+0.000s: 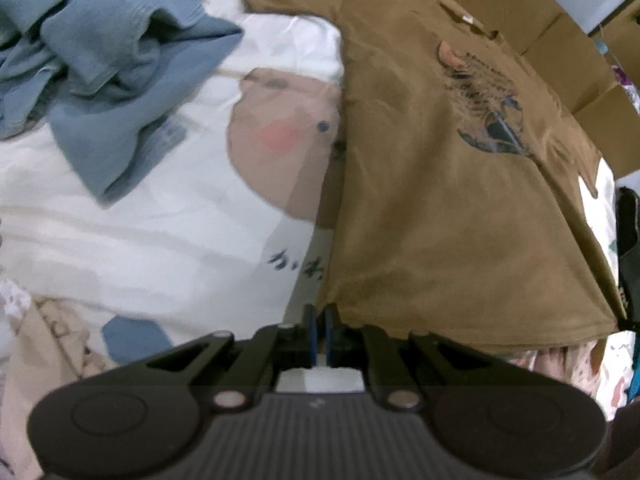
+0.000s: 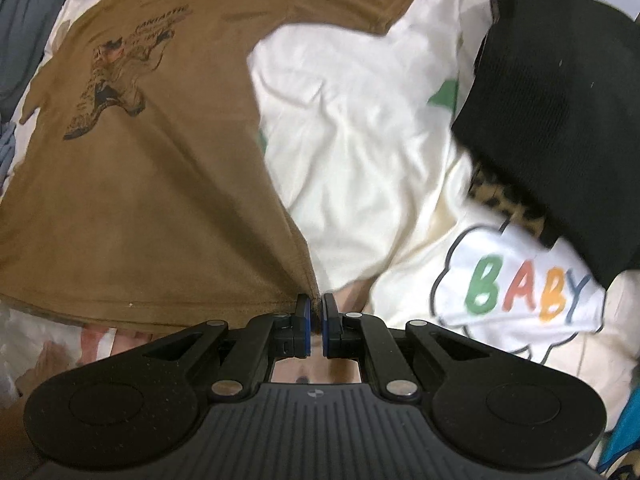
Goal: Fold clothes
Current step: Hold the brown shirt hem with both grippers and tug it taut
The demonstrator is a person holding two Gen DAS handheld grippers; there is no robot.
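A brown T-shirt (image 1: 440,200) with a dark chest print lies spread face up on a white printed bedsheet (image 1: 160,220). My left gripper (image 1: 319,312) is shut on the shirt's bottom-left hem corner, which is lifted off the sheet. In the right wrist view the same brown T-shirt (image 2: 140,180) stretches away to the upper left. There my right gripper (image 2: 315,304) is shut on its bottom-right hem corner, and the cloth is pulled taut into a point at the jaws.
A crumpled blue garment (image 1: 108,68) lies on the sheet to the left. Cardboard boxes (image 1: 560,40) stand beyond the shirt's collar. A black folded garment (image 2: 560,120) rests at the right, over a leopard-print piece (image 2: 504,200). The bedsheet (image 2: 360,140) bears a "BABY" cloud print (image 2: 520,284).
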